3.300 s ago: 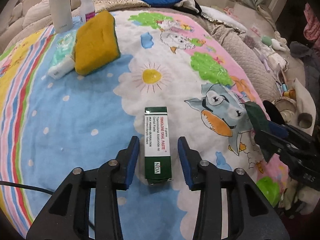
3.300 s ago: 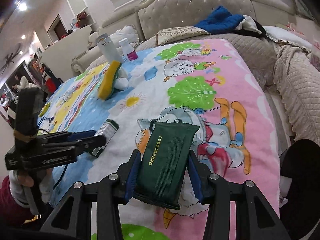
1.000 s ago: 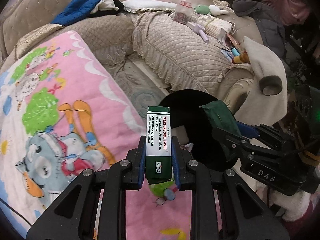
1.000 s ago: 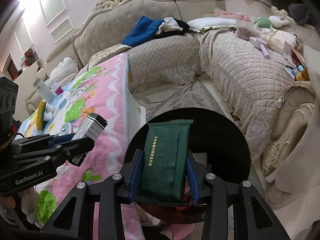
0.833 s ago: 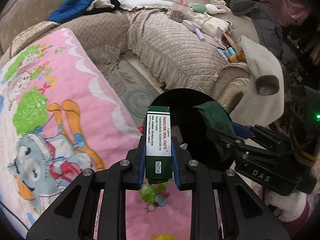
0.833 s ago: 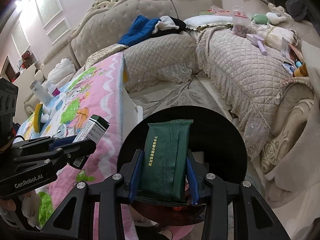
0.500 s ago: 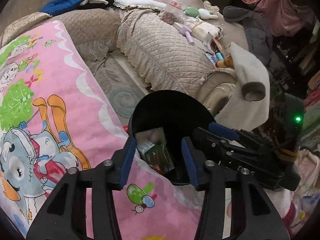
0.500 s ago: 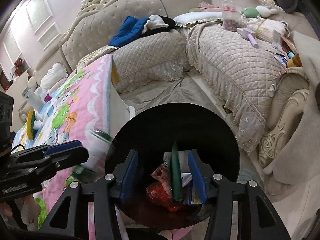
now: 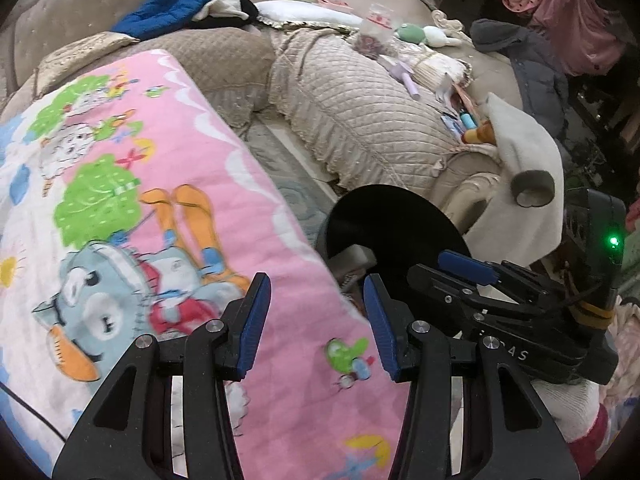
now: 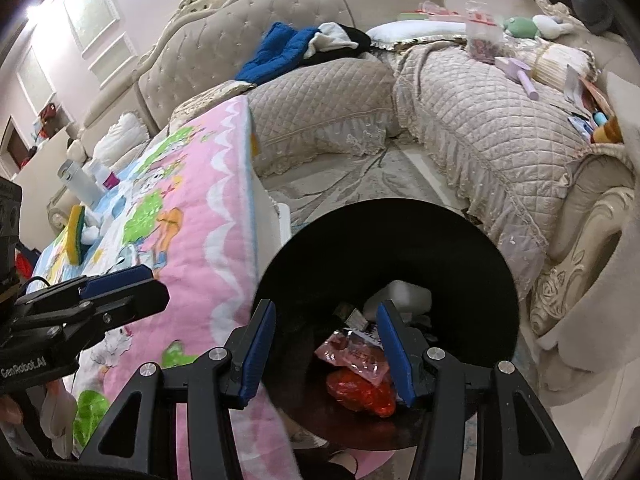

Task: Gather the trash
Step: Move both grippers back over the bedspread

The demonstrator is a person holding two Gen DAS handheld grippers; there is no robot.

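A round black trash bin (image 10: 472, 248) stands on the floor beside the table's right edge; it also shows in the left wrist view (image 9: 400, 216). Red and pink wrappers (image 10: 358, 376) and a white item (image 10: 404, 294) lie inside it. My right gripper (image 10: 326, 340) is open and empty right over the bin's mouth. My left gripper (image 9: 316, 316) is open and empty over the table's edge, just left of the bin. The right gripper's body (image 9: 516, 316) shows at the right of the left wrist view.
The table carries a pink and blue cartoon cloth (image 9: 132, 184). A yellow sponge (image 10: 75, 236), a white flask (image 10: 78, 182) and a small bottle (image 10: 105, 174) stand at its far end. A quilted beige sofa (image 10: 480, 120) with clothes and clutter wraps around behind the bin.
Both grippers opened over the bin: the left one let go of the green and white box, the right one let go of the dark green packet. The left gripper has since drawn back over the table.
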